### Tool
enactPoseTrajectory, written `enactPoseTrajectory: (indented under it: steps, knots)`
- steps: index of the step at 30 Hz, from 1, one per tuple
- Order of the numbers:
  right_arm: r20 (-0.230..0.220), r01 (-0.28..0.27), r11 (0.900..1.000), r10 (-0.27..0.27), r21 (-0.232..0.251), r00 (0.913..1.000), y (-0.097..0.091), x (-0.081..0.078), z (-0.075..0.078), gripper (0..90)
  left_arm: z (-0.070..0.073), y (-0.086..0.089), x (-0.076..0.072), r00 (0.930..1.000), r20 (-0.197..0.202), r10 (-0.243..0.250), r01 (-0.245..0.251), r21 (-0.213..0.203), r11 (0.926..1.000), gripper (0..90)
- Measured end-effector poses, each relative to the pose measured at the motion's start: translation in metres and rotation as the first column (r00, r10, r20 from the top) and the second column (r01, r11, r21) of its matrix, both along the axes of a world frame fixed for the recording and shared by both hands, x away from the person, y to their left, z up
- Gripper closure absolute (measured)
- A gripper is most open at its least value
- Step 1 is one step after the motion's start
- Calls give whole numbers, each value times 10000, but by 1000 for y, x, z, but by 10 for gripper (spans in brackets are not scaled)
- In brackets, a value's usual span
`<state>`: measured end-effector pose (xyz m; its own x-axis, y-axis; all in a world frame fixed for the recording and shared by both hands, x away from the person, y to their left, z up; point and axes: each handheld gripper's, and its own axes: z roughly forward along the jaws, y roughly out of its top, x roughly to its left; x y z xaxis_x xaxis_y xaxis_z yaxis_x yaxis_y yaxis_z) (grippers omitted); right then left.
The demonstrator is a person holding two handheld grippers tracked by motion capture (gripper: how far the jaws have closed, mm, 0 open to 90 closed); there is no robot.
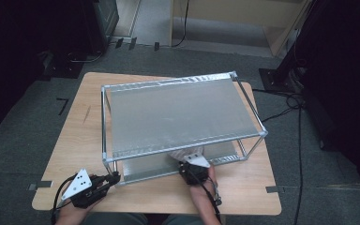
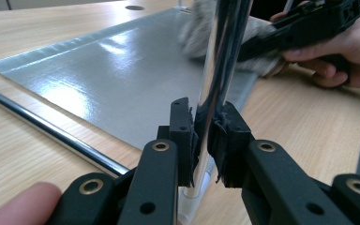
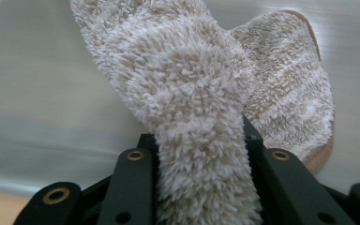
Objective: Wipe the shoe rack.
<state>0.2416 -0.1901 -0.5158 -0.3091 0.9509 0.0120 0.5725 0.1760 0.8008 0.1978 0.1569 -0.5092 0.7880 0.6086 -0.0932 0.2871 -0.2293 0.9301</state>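
Right gripper (image 3: pixel 199 140): jaws are seen closed on a fluffy beige cloth (image 3: pixel 201 93), which is pinched between the pads and rises straight ahead of the jaws before spreading into a broad flap beyond and to the right of them. The flap lies against the silver lower shelf sheet (image 3: pixel 42 93), directly in front of the gripper, so the wiping surface is already met at the cloth's far end. In the high view, the right gripper (image 1: pixel 194 165) is placed at the near edge of the two-tier rack (image 1: pixel 178 115), reaching in under the upper sheet, with the cloth just beyond its tips. Left gripper (image 2: pixel 201 136): jaws are clamped on the chrome corner post (image 2: pixel 222 61), which stands upright between the pads and is held steady near its foot. From the left gripper, the lower shelf sheet (image 2: pixel 108 70) extends away ahead and to the left, its long axis running across the rack's width; the cloth (image 2: pixel 201 26) and the right gripper (image 2: pixel 304 28) are seen further off, up and to the right. Judgement: the right hand is the nearer one to the uncovered sheet, and the coming stroke would be run sideways along that long axis, away from the right gripper's present spot.
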Motion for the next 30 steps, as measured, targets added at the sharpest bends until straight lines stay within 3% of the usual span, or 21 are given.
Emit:
enactPoseTrajectory:
  steps: [5, 7, 10, 13, 15, 18, 20, 24, 28, 30]
  knots:
    - [93, -1130, 9933, 1132, -227, 9935, 45, -11, 0, 679, 0, -9, -4, 9997, 9, -253, 253, 49, 9997, 794]
    - [42, -1524, 9883, 1524, -38, 9883, 58, -17, 0, 679, 0, -12, -5, 9995, 1, -325, 325, 24, 9995, 793]
    - [133, -2277, 9736, 2275, 168, 9737, 77, -26, 0, 677, 0, -14, -6, 9994, 1, -339, 339, 32, 9994, 790]
    - [357, -3024, 9531, 3025, -65, 9525, 90, -33, -1, 675, 0, -14, -6, 9993, 0, -361, 361, 7, 9993, 790]
    - [404, -3149, 9489, 3156, -219, 9480, 90, -34, -1, 678, 0, -14, -6, 9993, 44, -364, 364, 67, 9993, 791]
    - [194, -3160, 9487, 3158, 60, 9486, 82, -29, 1, 683, 1, -15, -6, 9994, 33, -356, 355, 196, 9992, 796]
    - [47, -3056, 9521, 3056, -36, 9521, 72, -27, 2, 683, 2, -15, -5, 9995, 27, -321, 321, 218, 9992, 799]
    - [139, -2413, 9696, 2421, -403, 9702, 46, -21, 2, 682, 2, -13, -4, 9998, -41, -205, 206, 212, 9996, 798]
    - [-107, -1445, 9895, 1445, -60, 9895, 3, -11, 4, 682, 2, -7, -1, 9999, -99, 32, -31, 164, 9999, 797]
    - [-155, -1175, 9931, 1175, -26, 9930, -7, -9, 4, 682, 2, -5, 0, 9999, -107, 129, -127, 158, 9998, 795]
